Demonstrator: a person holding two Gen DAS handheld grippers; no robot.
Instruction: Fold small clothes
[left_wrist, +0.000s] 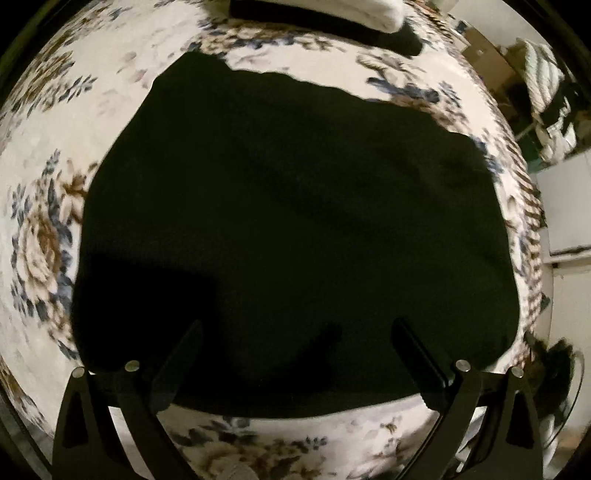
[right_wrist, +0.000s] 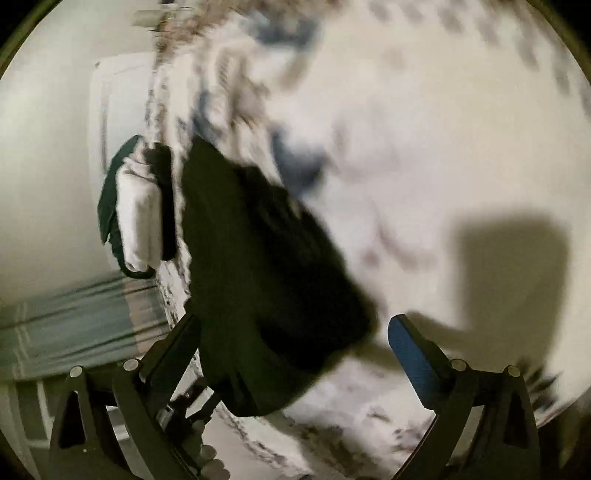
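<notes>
Lying matt and soft: black cloth (left_wrist: 288, 229) on printed floral fabric (left_wrist: 44, 110). Showing matt black plastic fingers (right_wrist: 413, 354), shiny metal pins (left_wrist: 462, 365).

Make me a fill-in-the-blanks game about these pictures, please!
1. The big garment lying spread on the cover is ___ in colour.
2. The bed cover is printed with ___.
3. The right tool has its fingers spread wide ___.
4. The folded cloth in the pile past the garment is ___.

Missing words: black; flowers; open; white
</notes>
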